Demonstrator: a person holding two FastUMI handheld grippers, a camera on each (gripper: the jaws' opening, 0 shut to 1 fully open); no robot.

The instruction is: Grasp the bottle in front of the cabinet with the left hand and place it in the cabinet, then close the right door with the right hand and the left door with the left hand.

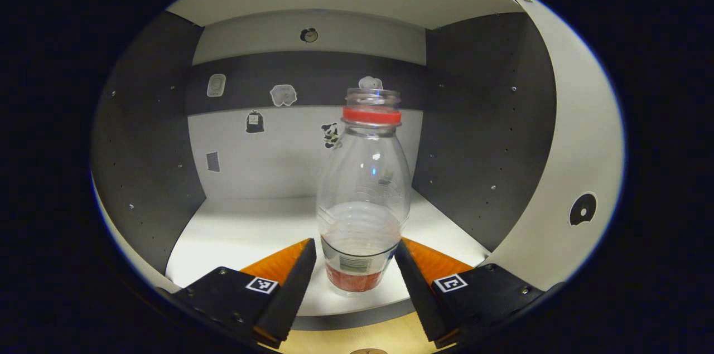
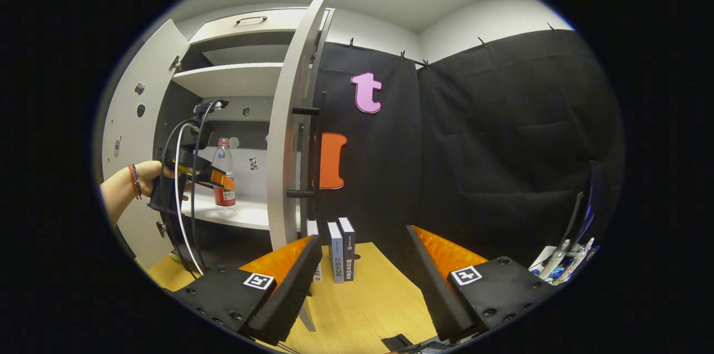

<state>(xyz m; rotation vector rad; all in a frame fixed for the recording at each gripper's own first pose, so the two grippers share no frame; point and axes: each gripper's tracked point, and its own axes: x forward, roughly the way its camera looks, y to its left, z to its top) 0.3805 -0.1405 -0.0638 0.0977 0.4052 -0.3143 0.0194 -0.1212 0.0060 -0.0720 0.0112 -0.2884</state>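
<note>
No legible text on anything.

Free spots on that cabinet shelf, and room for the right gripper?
Shelf is bare left of and behind the bottle, out to the dark side wall. Tight by the right door, with books at its foot. Tabletop before the right gripper is bare.

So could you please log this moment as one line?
clear plastic bottle with red collar: upright on cabinet shelf | left claw: open around it | right claw: open, idle | both doors open
</note>
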